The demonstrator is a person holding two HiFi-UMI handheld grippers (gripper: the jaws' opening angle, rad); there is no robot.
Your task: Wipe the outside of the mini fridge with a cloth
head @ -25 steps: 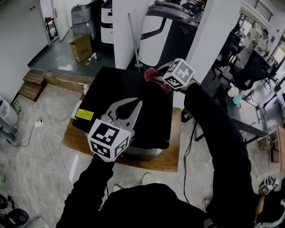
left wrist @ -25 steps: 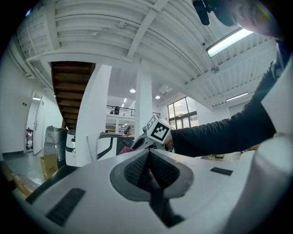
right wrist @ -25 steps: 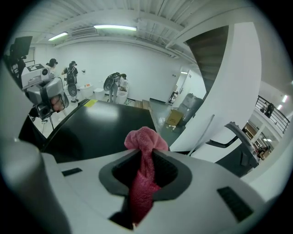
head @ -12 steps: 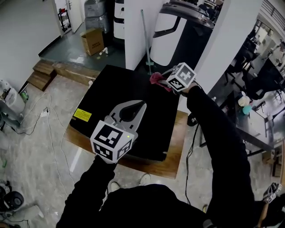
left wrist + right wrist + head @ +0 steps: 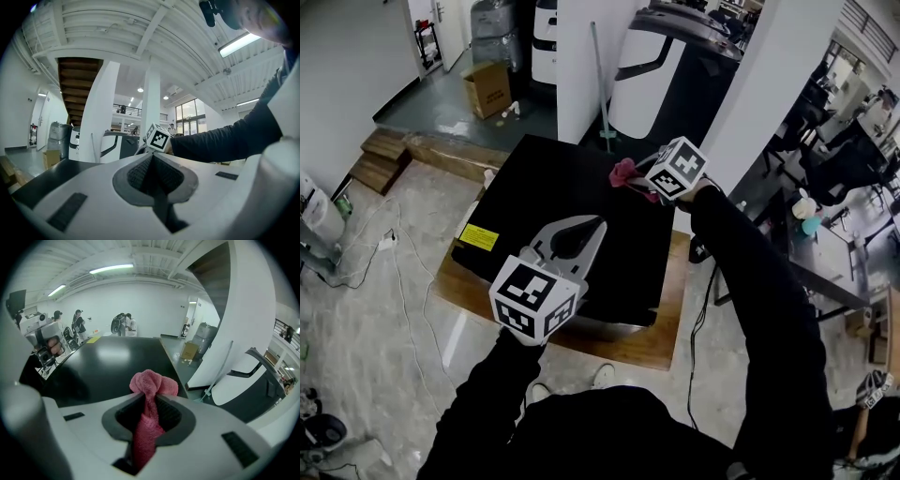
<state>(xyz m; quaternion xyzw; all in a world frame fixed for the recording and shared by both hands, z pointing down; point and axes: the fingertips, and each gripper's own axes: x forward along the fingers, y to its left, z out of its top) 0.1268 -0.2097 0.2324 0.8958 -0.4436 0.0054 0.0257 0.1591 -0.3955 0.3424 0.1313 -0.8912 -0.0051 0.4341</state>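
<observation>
The black mini fridge stands on a wooden pallet, seen from above in the head view. My right gripper is shut on a pink cloth and holds it at the far right corner of the fridge top. In the right gripper view the pink cloth bunches out between the jaws above the black fridge top. My left gripper hovers over the near middle of the top, its jaws shut with nothing between them. The left gripper view looks level across the top toward the right gripper's marker cube.
A yellow label sits on the fridge top's left edge. The wooden pallet juts out at the front. White pillars and a dark machine stand behind the fridge. A cardboard box, wooden steps and floor cables lie at the left.
The head view has shifted slightly. The right gripper with the cloth stays near the far right corner, moved a little toward me. The left gripper holds its place.
</observation>
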